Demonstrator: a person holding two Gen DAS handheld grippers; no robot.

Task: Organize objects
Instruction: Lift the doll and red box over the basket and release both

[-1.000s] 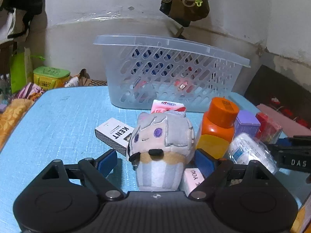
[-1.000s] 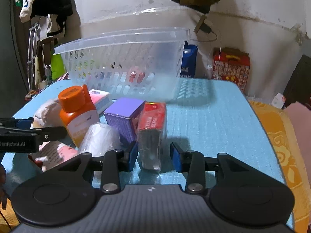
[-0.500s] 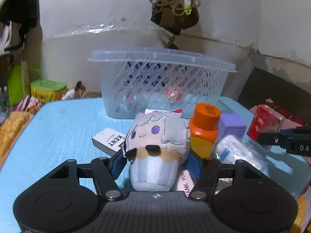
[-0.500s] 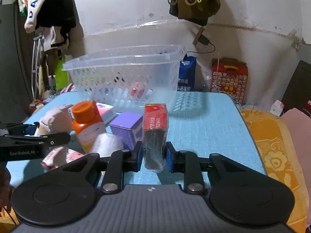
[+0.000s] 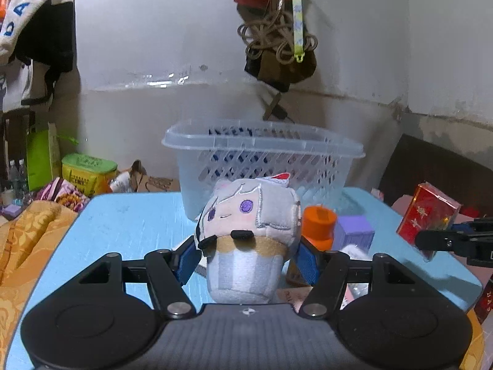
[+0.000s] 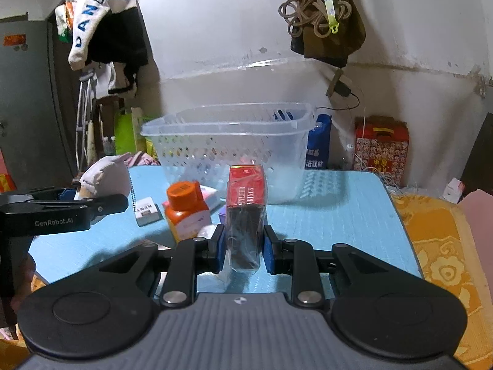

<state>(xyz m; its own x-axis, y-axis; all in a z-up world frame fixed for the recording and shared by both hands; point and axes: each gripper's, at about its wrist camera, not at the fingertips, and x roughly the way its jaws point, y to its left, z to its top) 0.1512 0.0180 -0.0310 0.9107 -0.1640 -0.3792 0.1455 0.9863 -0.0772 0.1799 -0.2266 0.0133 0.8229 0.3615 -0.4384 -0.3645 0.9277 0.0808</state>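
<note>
The plush (image 5: 246,215) was grey with purple eyes, the bottle (image 6: 185,206) orange, the pack (image 6: 246,191) red, the tabletop (image 6: 332,215) light blue.

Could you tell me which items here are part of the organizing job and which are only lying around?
Job: plush toy in left gripper; red cigarette pack in right gripper; clear basket; orange-capped bottle; purple box.

Lying about: hanging rope; green tin.

Lived-in home rm: clothes (image 6: 101,27) hung by door, patterned bedding (image 5: 27,240), worn plaster wall (image 5: 185,46), gift box (image 6: 381,148).
</note>
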